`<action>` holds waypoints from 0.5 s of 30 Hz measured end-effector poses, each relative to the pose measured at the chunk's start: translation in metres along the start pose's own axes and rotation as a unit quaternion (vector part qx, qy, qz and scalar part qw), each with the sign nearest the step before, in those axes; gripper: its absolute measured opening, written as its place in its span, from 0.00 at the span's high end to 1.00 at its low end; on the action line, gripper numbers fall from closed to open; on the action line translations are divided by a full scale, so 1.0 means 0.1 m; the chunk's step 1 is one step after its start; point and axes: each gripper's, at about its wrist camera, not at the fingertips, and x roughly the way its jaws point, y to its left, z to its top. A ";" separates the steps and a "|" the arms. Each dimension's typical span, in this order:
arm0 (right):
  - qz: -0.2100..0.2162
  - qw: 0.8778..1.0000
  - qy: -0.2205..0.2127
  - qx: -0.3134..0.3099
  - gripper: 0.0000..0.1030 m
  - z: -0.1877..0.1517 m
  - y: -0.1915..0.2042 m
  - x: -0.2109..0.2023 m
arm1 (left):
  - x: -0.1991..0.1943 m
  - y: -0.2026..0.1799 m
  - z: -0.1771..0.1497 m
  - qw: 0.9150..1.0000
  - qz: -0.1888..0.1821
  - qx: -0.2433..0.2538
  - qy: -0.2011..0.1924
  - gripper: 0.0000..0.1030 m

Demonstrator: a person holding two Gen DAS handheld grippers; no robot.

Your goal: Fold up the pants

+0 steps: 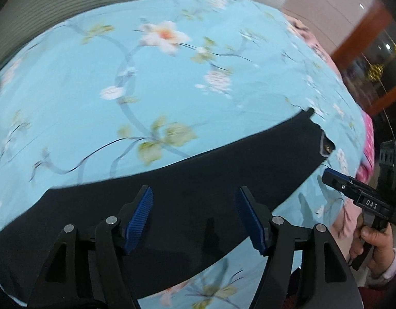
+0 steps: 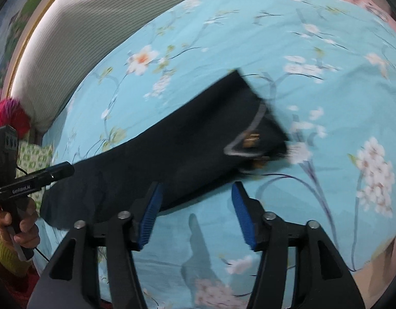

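Dark navy pants (image 1: pixel 198 180) lie flat as a long band on a light blue floral bed sheet (image 1: pixel 120 77). The waistband end with a grey edge and a small tan label (image 2: pixel 252 136) points to the far right. My left gripper (image 1: pixel 194 200) is open and empty, just above the middle of the pants. My right gripper (image 2: pixel 196 195) is open and empty, over the near edge of the pants (image 2: pixel 172 154) and the sheet (image 2: pixel 314 90). Each gripper shows in the other's view, the right one (image 1: pixel 334 176) and the left one (image 2: pixel 64 170).
A white ribbed pillow or bolster (image 2: pixel 95 13) lies along the far edge of the bed. Pink fabric (image 1: pixel 368 139) lies at the bed's right side. A red-brown wooden frame (image 1: pixel 365 33) stands beyond it. A pink tuft (image 2: pixel 9 116) sits at the left.
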 end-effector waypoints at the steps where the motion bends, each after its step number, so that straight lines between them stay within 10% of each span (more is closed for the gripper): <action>1: 0.000 1.000 -0.002 0.006 0.43 0.00 -0.03 -0.01 | 0.05 -0.06 0.05 1.000 -0.008 0.008 0.006 0.33; 15: 0.042 0.994 -0.014 0.101 0.43 0.14 -0.54 0.15 | 0.92 -1.00 0.82 0.983 -0.078 0.137 0.096 0.32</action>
